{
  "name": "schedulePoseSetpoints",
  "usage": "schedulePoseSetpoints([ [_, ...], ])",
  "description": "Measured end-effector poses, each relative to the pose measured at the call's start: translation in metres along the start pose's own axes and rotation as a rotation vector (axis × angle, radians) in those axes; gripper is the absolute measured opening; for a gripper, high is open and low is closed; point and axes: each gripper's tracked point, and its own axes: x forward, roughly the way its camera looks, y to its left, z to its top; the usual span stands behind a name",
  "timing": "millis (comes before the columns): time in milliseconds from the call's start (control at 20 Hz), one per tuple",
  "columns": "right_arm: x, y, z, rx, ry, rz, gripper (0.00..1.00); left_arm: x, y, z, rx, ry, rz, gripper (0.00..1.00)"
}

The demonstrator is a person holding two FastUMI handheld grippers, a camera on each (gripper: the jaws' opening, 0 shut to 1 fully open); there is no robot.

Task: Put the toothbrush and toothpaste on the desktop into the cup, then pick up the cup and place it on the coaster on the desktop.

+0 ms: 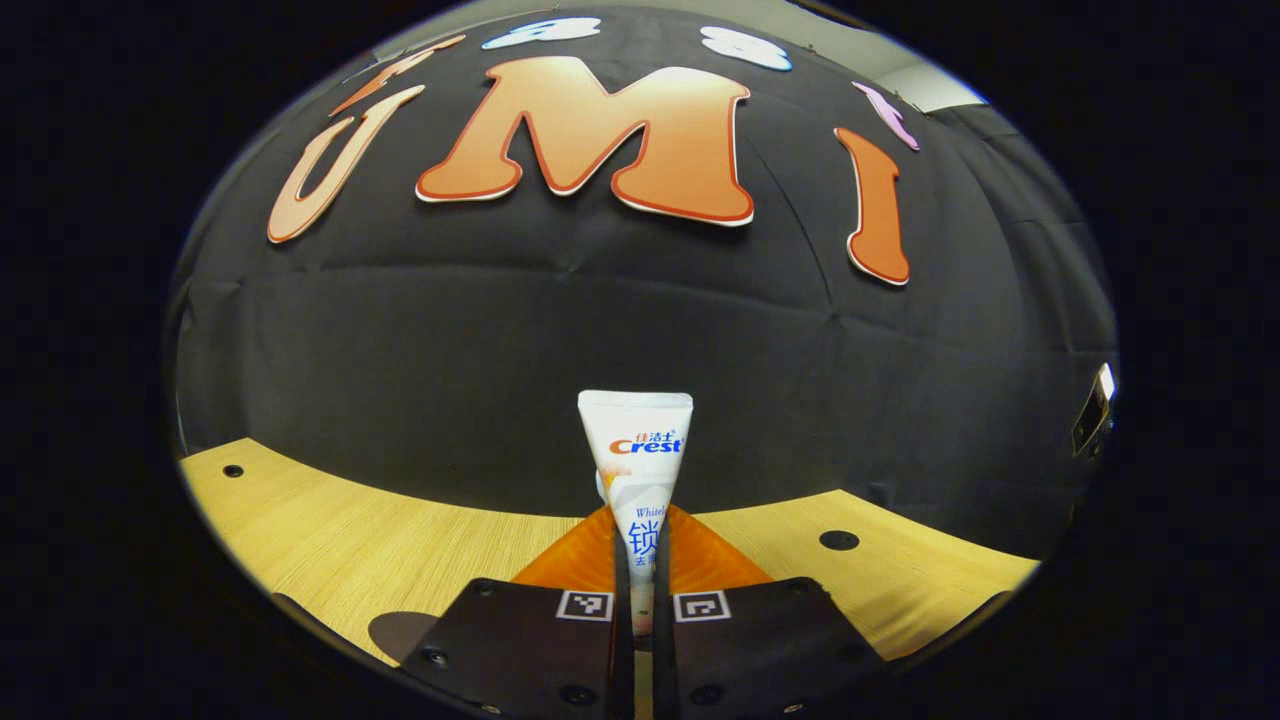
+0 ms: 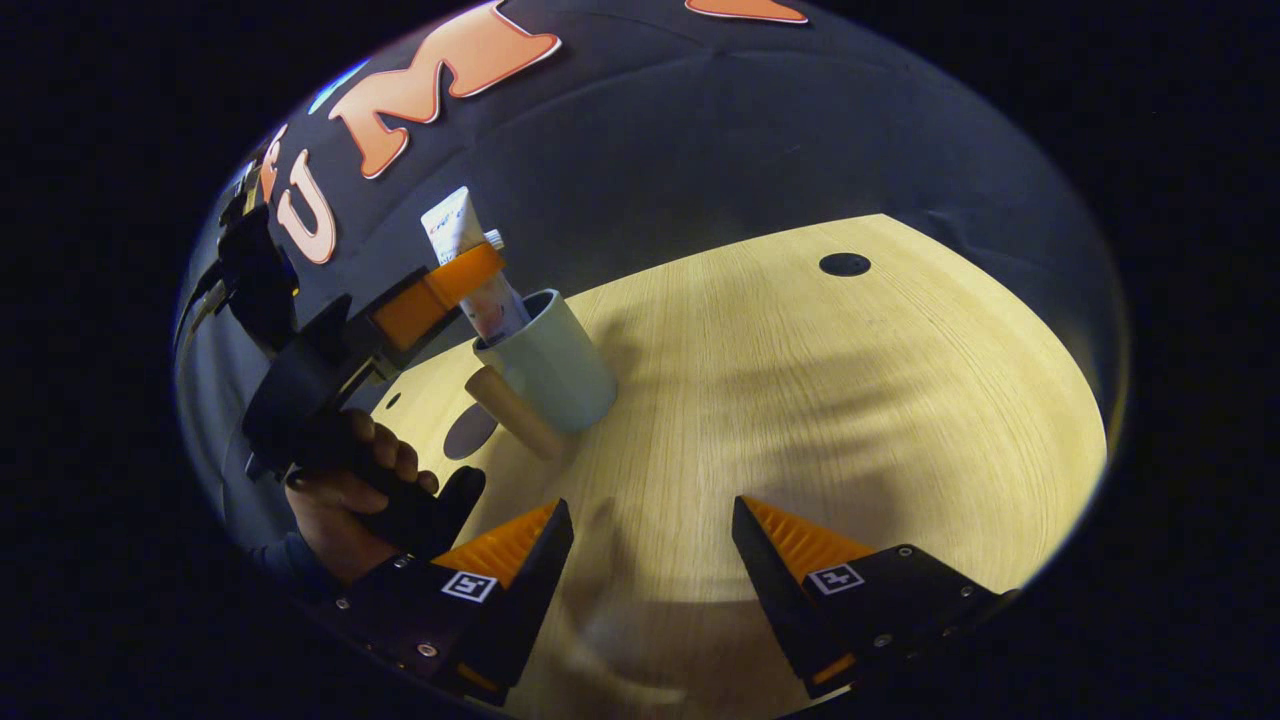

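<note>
While the toothpaste (image 1: 637,470) stood nearly upright, crimped end up and long axis vertical, the left gripper (image 1: 640,600) pinched it between both fingers. From the right gripper view, the tube's lower end sat inside the cup (image 2: 553,365), which stood near the desk's (image 2: 850,400) far-left edge with a wooden handle jutting toward a dark coaster (image 2: 468,430). The right gripper (image 2: 650,540) hung spread wide, touching nothing, over broad bare wood reaching the right edge.
</note>
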Motion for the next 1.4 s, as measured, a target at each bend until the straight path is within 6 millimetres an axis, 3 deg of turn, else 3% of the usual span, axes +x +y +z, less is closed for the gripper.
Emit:
schedulePoseSetpoints([
  [500,-0.002,0.0,0.001,-0.028,0.025,0.016,0.97,-0.013,0.001,-0.015,0.007,0.085,0.031,0.14],
  [600,-0.002,0.001,0.0,-0.028,0.031,0.02,0.97,-0.015,0.003,-0.015,-0.001,0.088,0.039,0.21],
  [700,-0.004,-0.001,-0.001,-0.038,0.033,0.019,0.97,-0.017,0.0,-0.013,-0.006,0.094,0.032,0.41],
  [750,-0.004,-0.001,-0.001,-0.043,0.036,0.017,0.97,-0.016,0.0,-0.017,-0.004,0.102,0.029,0.67],
  [900,-0.009,-0.002,-0.001,-0.06,0.033,0.015,0.97,-0.021,-0.002,-0.015,-0.002,0.117,0.017,0.85],
  [950,-0.01,-0.002,0.0,-0.063,0.029,0.015,0.97,-0.023,-0.001,-0.01,0.006,0.113,0.021,0.95],
  [1150,-0.015,0.007,0.006,-0.06,0.018,0.02,0.97,-0.031,0.007,0.007,0.024,0.096,0.028,0.97],
  [1400,-0.026,0.034,0.021,-0.11,0.003,0.03,0.97,-0.056,0.022,0.047,0.036,0.089,0.045,0.97],
])
